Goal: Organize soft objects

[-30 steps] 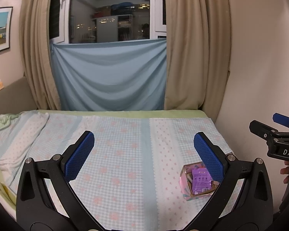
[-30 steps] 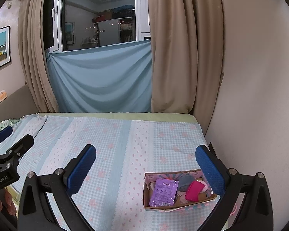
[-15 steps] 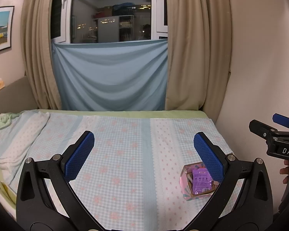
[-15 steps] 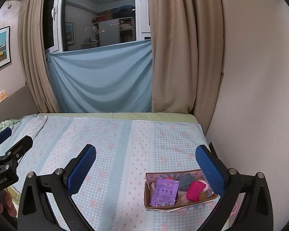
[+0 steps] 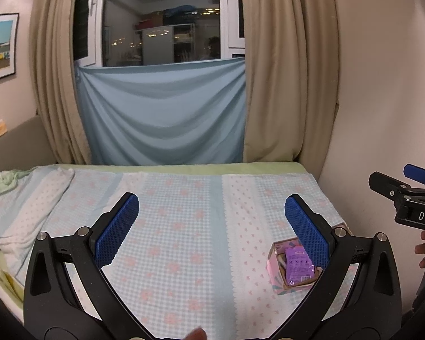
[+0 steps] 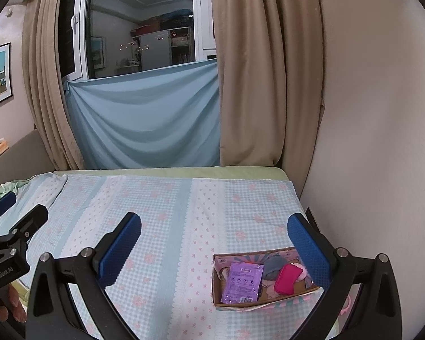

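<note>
A small cardboard box (image 6: 235,306) sits near the bed's right front corner. It holds a purple packet (image 6: 242,282), a grey soft item (image 6: 273,265) and a bright pink pouch (image 6: 287,277). The box (image 5: 274,272) and purple packet (image 5: 299,265) also show in the left wrist view. My right gripper (image 6: 214,231) is open and empty, above and behind the box. My left gripper (image 5: 212,214) is open and empty over the middle of the bed, left of the box.
The bed has a light blue checked cover (image 6: 161,221) with pink flowers. Bunched bedding (image 5: 2,181) lies at the left. A wall (image 6: 368,141) runs along the bed's right edge. A blue sheet (image 6: 144,124) and beige curtains hang at the back.
Both views have shifted very slightly; the box looks a touch lower and closer in the right wrist view. Both grippers stay open and empty.
</note>
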The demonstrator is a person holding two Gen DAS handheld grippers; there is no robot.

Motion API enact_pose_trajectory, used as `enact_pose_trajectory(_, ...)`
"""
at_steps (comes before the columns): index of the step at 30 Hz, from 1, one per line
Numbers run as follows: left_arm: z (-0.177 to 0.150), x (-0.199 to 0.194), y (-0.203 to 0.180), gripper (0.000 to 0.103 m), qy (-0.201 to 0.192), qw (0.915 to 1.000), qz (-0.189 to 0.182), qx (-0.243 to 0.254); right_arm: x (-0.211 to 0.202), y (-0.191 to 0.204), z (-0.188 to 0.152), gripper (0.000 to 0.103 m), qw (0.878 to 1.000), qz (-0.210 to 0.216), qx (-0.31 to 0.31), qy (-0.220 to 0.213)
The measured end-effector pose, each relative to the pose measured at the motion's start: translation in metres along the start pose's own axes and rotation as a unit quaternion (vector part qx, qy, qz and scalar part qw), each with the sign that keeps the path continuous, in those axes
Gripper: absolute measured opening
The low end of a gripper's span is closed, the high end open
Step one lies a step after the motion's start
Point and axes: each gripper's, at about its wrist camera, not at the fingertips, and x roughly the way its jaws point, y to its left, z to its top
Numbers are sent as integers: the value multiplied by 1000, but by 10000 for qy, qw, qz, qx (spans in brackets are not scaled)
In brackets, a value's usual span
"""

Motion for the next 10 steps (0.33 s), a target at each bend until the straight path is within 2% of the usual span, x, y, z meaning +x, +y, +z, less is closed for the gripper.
enact_pose_trajectory(4,-1,2,0,103,41,9999,103,78,-1,3,-2,103,10000,-59,27,1)
enact_pose_trajectory(10,-2,10,3,103,87,9999,-33,120,3,8,-2,103,9999,-105,58,88)
